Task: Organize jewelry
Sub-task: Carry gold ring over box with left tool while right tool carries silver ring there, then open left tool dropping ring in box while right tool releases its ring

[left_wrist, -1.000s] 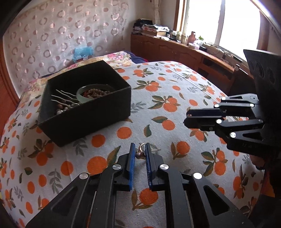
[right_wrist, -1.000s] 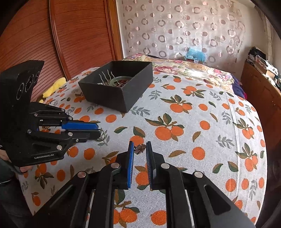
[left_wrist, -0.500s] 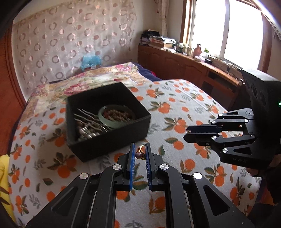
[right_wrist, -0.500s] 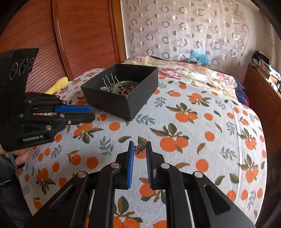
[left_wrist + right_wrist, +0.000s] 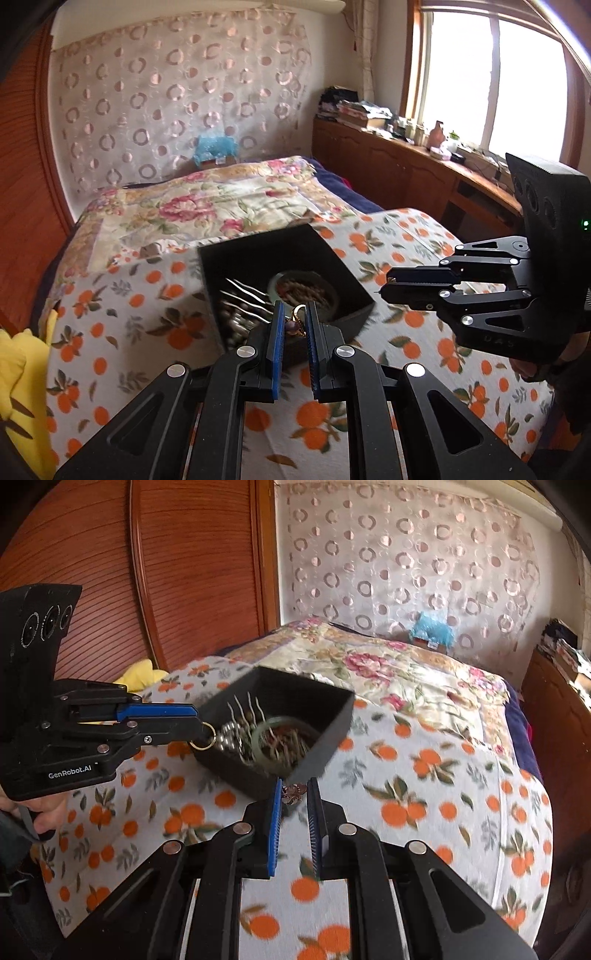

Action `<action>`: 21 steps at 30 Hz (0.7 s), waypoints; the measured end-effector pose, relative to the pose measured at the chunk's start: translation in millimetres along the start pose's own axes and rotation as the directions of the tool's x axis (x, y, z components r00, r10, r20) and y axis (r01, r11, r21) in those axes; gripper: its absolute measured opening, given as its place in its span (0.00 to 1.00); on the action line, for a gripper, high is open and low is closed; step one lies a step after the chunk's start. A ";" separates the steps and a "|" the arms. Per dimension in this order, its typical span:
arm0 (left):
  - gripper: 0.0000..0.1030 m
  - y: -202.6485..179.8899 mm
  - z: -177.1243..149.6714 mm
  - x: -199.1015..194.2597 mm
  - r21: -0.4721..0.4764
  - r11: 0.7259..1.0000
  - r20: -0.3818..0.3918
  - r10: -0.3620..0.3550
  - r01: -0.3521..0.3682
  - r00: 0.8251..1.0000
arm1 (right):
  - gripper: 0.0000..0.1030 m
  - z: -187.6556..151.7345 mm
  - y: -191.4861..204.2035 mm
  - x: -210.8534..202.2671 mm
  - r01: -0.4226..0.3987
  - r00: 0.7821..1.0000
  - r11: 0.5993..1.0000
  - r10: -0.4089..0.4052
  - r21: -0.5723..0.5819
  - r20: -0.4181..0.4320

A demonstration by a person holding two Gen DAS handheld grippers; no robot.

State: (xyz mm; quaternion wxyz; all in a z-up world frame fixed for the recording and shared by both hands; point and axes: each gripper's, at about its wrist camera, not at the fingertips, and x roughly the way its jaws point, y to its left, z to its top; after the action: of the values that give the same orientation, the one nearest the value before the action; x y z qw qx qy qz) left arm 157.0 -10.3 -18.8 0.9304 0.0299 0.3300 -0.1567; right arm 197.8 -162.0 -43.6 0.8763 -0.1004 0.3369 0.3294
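A black box (image 5: pixel 343 275) (image 5: pixel 328 716) sits on the orange-print bedspread, holding a green bangle (image 5: pixel 284 725), beads and wavy hair pins (image 5: pixel 243 290). My left gripper (image 5: pixel 294 321) is shut on a gold ring earring with a bead (image 5: pixel 295 323); it hangs at the box's near left rim in the right wrist view (image 5: pixel 203 736). My right gripper (image 5: pixel 293 794) is shut on a small coppery beaded piece (image 5: pixel 293 792), just in front of the box's near corner. It shows from the side in the left wrist view (image 5: pixel 384 286).
The orange-print bedspread (image 5: pixel 424 812) covers the bed, with a floral quilt (image 5: pixel 207 206) behind the box. A yellow cloth (image 5: pixel 18 369) lies at the left edge. A wooden sideboard (image 5: pixel 406 173) with clutter stands under the window. A wooden wardrobe (image 5: pixel 166 572) stands left.
Both grippers have lifted and moved toward the black box, each still holding its piece. The left gripper's earring now hangs over the box's near edge.
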 end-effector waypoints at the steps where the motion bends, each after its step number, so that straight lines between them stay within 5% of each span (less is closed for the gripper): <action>1: 0.10 2.8 1.2 -0.6 -0.004 1.000 0.003 0.002 -0.002 1.000 | 0.15 3.7 0.5 2.3 -0.002 1.000 1.000 0.002 -0.004 0.002; 21: 0.10 33.0 33.1 23.9 -0.032 0.998 0.025 0.054 -0.053 0.998 | 0.15 59.7 -22.1 65.0 0.007 1.000 1.000 -0.007 0.015 0.019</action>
State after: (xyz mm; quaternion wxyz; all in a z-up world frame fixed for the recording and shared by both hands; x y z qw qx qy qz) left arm 204.8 9.2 -9.4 0.9387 0.0221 0.3197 -0.1268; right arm 279.6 -122.0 -42.4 0.8814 -0.0918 0.3306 0.3247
